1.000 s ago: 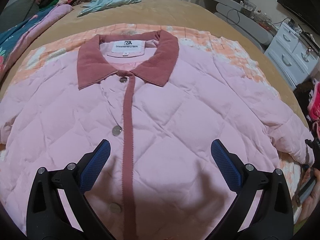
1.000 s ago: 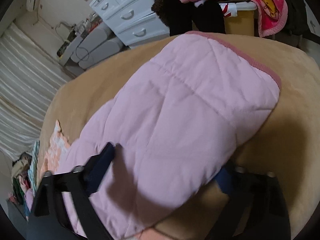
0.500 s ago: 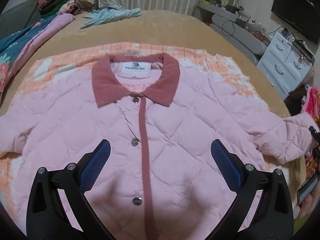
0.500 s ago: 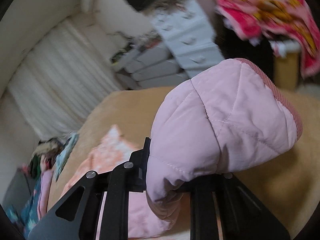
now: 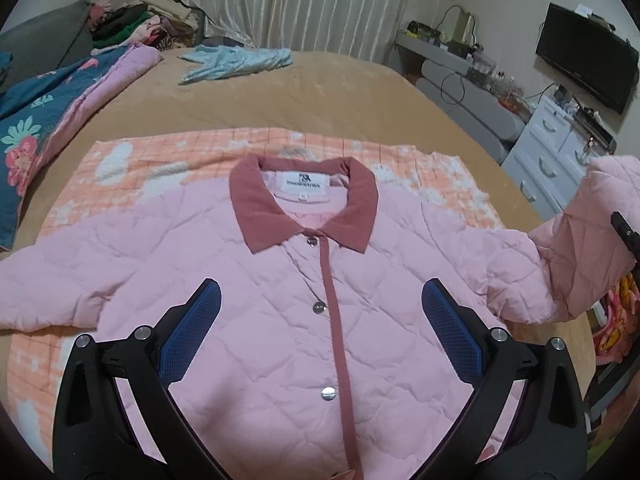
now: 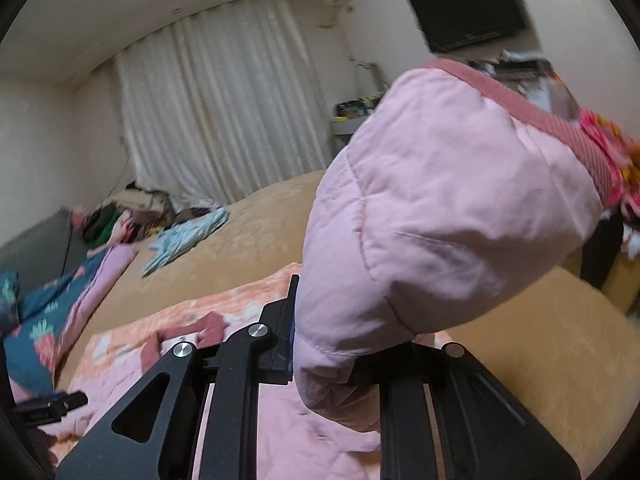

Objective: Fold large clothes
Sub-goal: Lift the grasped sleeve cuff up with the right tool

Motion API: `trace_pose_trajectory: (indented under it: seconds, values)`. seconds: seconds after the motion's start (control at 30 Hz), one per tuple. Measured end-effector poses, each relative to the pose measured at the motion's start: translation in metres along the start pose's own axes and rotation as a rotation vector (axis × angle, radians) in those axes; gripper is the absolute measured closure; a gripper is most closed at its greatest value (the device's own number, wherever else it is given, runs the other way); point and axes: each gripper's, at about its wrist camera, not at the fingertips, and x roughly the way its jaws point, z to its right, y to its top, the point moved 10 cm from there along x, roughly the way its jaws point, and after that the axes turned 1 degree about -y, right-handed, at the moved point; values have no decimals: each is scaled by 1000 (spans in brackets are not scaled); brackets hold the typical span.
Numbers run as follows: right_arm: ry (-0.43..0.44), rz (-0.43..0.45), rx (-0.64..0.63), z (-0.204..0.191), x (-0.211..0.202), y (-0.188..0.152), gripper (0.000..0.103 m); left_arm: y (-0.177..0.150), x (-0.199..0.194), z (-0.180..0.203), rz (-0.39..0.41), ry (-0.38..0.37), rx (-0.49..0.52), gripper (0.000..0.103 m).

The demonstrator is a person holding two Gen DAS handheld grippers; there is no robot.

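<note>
Pinching the jacket's sleeve and holding it off the bed, the right claw is pressed together on fabric. Left claw hangs spread above the pink jacket; ahead of it, the neck label is unreadable.

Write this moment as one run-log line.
task: fold jacket | right gripper: shut on sleeve, lifted | left gripper: open above jacket front | bed
</note>
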Motion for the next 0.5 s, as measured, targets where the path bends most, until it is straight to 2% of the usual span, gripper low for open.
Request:
trace_pose_trajectory:
  seconds: [0.33, 0.5]
  values:
    - [43, -11, -152, -85, -14, 6, 87, 13, -37, -35, 54, -34, -46, 9]
    - [70, -21, -177, -119, -15, -4, 87, 12, -45, -53, 56, -44, -77, 9]
